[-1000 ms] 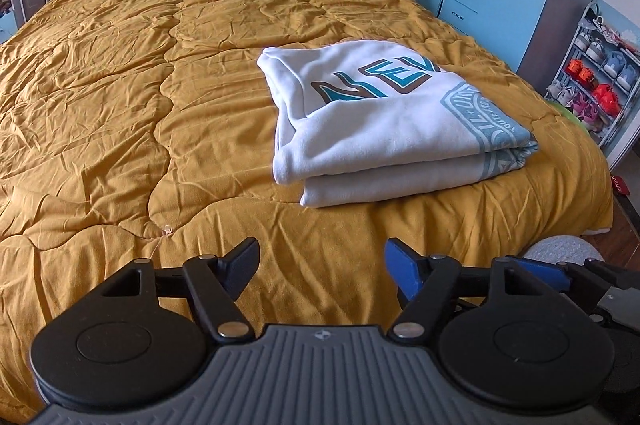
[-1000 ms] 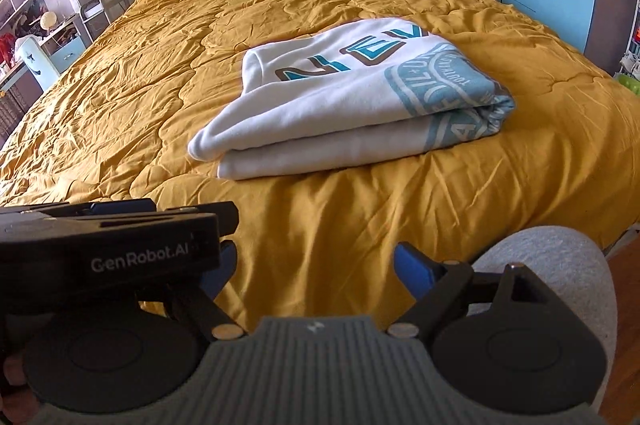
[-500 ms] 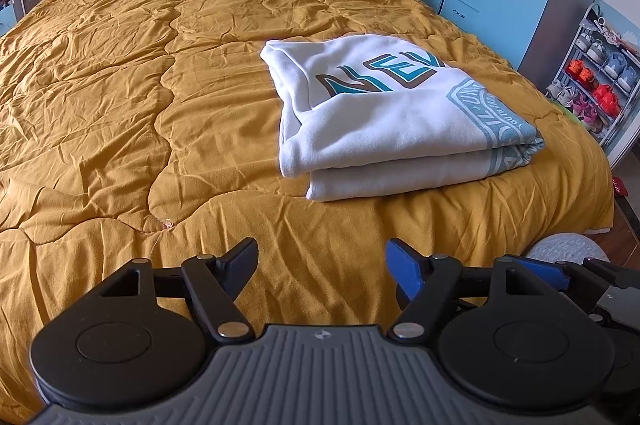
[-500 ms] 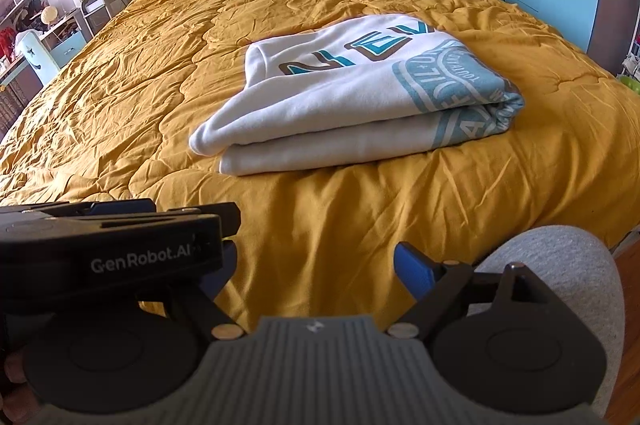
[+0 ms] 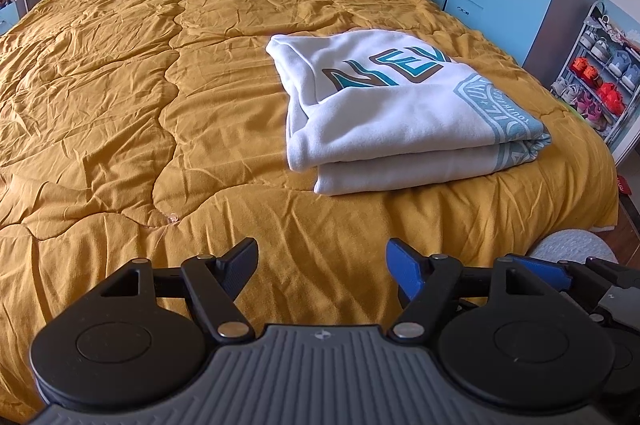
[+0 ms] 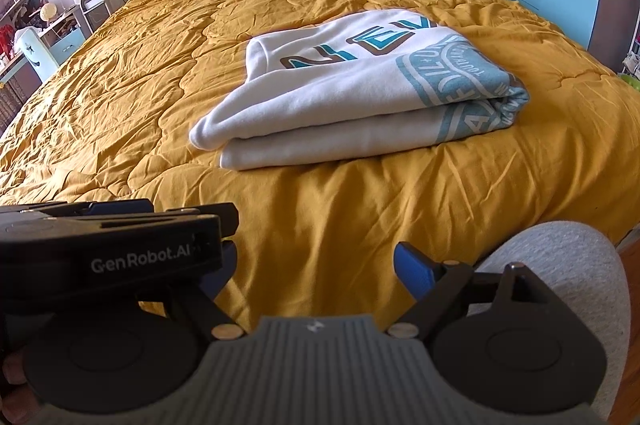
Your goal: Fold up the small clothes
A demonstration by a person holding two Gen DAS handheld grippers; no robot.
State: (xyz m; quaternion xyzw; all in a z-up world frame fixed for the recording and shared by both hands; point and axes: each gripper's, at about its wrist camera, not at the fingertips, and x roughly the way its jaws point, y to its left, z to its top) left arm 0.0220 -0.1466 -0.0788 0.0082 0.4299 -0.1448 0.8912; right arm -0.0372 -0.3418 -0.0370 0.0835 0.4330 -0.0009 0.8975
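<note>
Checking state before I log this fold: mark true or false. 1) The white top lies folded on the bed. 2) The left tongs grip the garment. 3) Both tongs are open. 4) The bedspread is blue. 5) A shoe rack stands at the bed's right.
1) True: the white top lies folded on the bedspread.
2) False: the left tongs hold nothing, short of it.
3) True: the right tongs gape too.
4) False: mustard yellow.
5) True: shoe rack.

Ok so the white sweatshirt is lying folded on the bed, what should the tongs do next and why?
Probably nothing more than back away: the white sweatshirt lies folded in neat layers on the yellow quilt, and both the left tongs and right tongs are open, empty and short of it.
</note>
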